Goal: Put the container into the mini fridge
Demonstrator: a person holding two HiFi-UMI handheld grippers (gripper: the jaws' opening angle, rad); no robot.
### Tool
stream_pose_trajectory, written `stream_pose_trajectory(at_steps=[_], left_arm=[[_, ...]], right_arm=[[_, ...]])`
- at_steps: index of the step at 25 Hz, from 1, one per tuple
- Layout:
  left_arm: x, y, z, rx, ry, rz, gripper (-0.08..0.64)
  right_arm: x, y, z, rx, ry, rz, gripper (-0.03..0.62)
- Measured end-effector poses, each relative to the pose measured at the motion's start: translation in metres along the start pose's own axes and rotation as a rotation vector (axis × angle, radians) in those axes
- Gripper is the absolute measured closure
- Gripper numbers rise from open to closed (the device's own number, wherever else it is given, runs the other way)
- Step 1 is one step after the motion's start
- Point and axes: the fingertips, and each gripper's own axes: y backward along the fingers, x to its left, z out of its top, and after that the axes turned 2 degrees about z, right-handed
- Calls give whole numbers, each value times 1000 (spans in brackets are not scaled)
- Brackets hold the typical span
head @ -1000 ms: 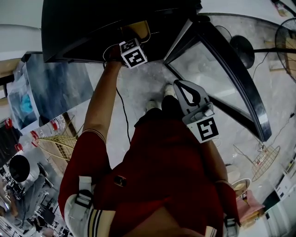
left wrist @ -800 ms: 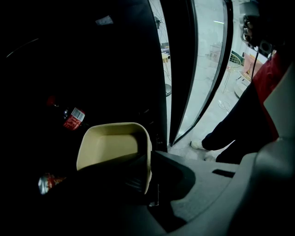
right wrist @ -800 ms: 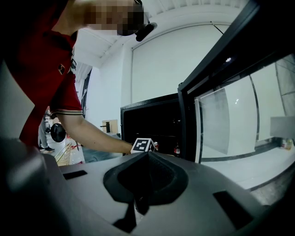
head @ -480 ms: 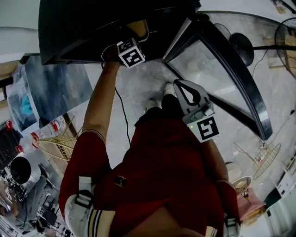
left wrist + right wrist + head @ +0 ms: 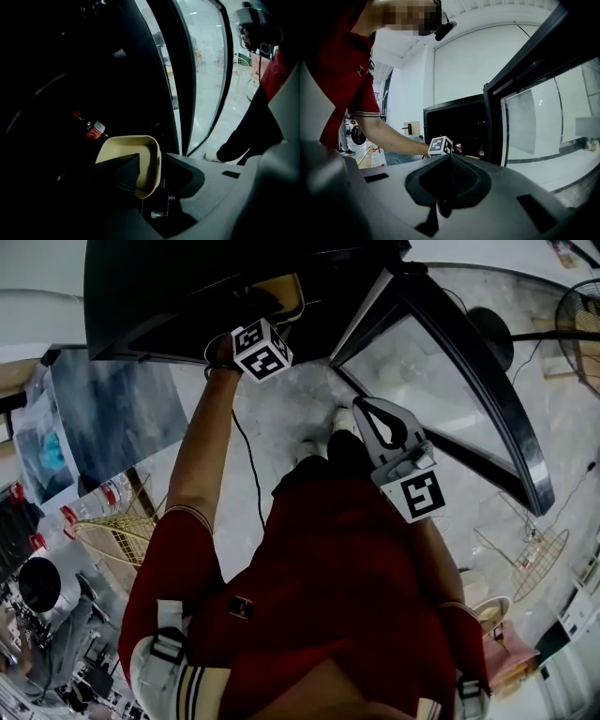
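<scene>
Red-labelled bottle [image 5: 95, 130] stands beyond the beige container [image 5: 146, 157].

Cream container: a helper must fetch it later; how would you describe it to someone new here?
Look into the black mini fridge whose glass door stands open. In its dark interior is a shallow cream plastic container with rounded corners. It is the only pale thing there; its neighbour is a dark bottle with a red label.
</scene>
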Motion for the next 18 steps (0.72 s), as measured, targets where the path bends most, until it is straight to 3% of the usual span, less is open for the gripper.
stream_pose_trajectory(at_steps=[4,9,18], left_arm=[[6,24,10,-74,24,63,434],[6,64,31,-221,125,132,434],[-22,151,75,-515,354,141,443]], right_arm=[[1,0,2,-13,-6,-7,594],[3,0,7,-38,-13,-12,594],[11,1,20,-93,-24,-19,594]])
